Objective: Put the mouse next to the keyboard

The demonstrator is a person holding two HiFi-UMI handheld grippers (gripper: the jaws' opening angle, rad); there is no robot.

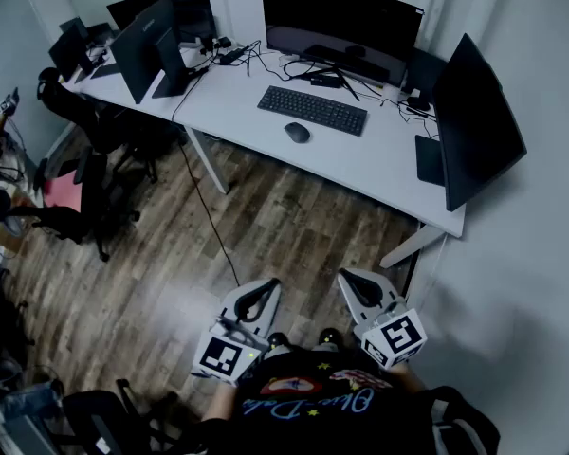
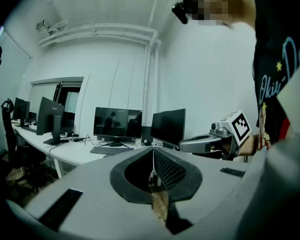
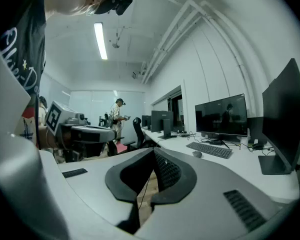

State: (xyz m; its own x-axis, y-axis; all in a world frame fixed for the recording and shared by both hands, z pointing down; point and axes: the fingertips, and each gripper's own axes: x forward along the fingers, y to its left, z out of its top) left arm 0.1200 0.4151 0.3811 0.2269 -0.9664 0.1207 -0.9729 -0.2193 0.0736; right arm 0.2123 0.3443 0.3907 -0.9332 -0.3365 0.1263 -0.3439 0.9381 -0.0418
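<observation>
Mouse [image 1: 297, 132] is sitting on the white desk [image 1: 379, 164], just off the front edge of the keyboard [image 1: 312, 110], toward its left half, with a small gap showing between them.

Both claws are hanging low by my body, well apart from the desk, with a stretch of wood floor [image 1: 266, 226] between. Left claw [image 1: 256, 300]: jaws are closing off all gap, pads together, nothing between them. Right claw [image 1: 360, 290]: same, pads meeting, empty.

Key relation: the mouse is lying straight ahead and far out, roughly on the line between the two claws and slightly to the left claw's side in the head view. I'm not calling either arm clearly nearer. The right gripper view is showing the mouse to the right of its jaw line, in front of the keyboard. The left gripper view is showing the keyboard but no mouse I can pick out.

The long axis is looking roughly parallel to the keyboard's front edge, but it's too small to be sure.

Judgement: the approach isn't started yet. I'm needing to close the distance to the desk and spread one claw before any pick.
</observation>
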